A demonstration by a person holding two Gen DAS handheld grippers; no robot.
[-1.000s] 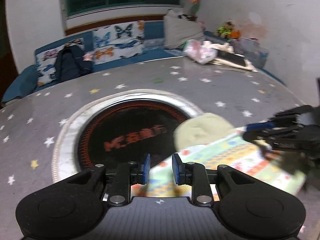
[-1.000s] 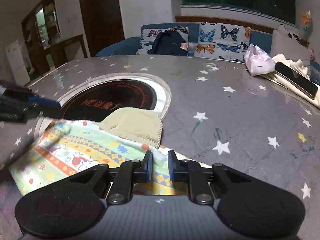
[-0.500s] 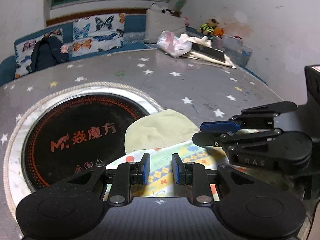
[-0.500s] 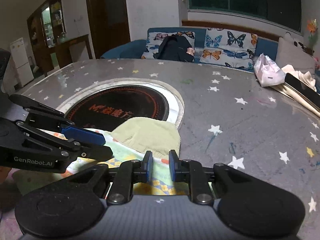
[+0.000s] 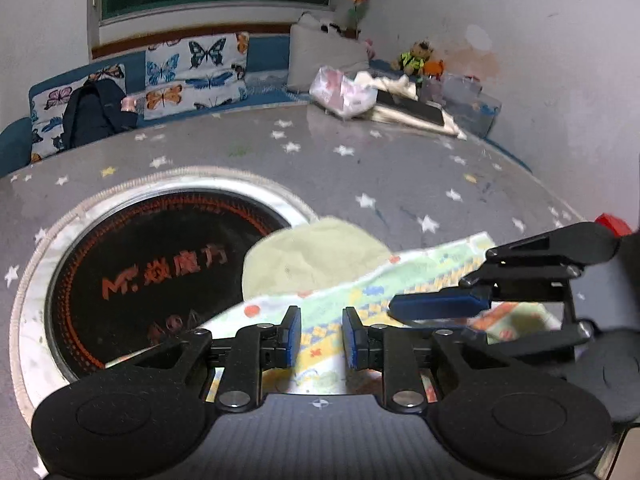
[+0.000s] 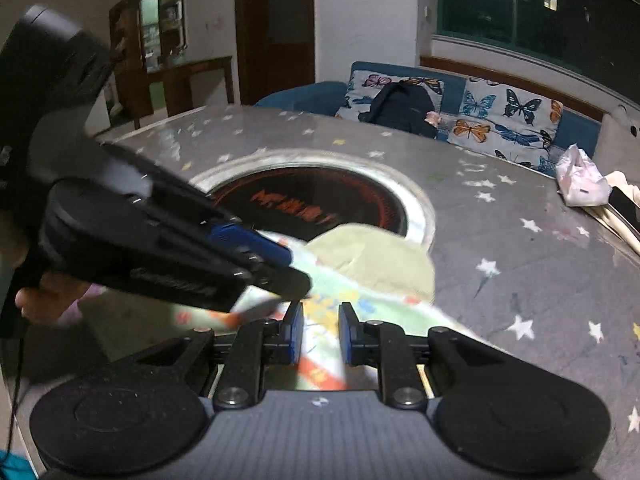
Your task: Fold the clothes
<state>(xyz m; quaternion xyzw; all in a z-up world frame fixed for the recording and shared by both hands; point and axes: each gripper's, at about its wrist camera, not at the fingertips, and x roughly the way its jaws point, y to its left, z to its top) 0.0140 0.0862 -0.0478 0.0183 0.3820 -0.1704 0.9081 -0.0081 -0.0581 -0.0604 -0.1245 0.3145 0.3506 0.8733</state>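
A colourful patterned garment [image 5: 420, 276] [image 6: 360, 304] with a pale green part [image 5: 316, 252] [image 6: 376, 256] lies on the grey star-print table [image 5: 360, 168], partly over the round black cooktop [image 5: 160, 264]. My left gripper [image 5: 320, 336] is shut on the garment's near edge, and bunched cloth rises between its blue pads. My right gripper [image 6: 320, 334] is likewise shut on the cloth, blurred by motion. The two grippers sit close together: the right gripper [image 5: 404, 314] shows from the side in the left wrist view. The left gripper [image 6: 298, 270] crosses just ahead in the right wrist view.
A pink bag [image 5: 344, 88] and a dark phone [image 5: 412, 110] on pale cloth lie at the table's far right edge. Behind the table is a blue sofa with butterfly cushions [image 5: 192, 68] and a dark jacket [image 5: 92, 112]. A person's hand [image 6: 44, 296] holds the left gripper.
The two grippers have drawn close together over the garment. The left gripper now fills the left of the right wrist view, and the cloth edge has bunched up between the pads.
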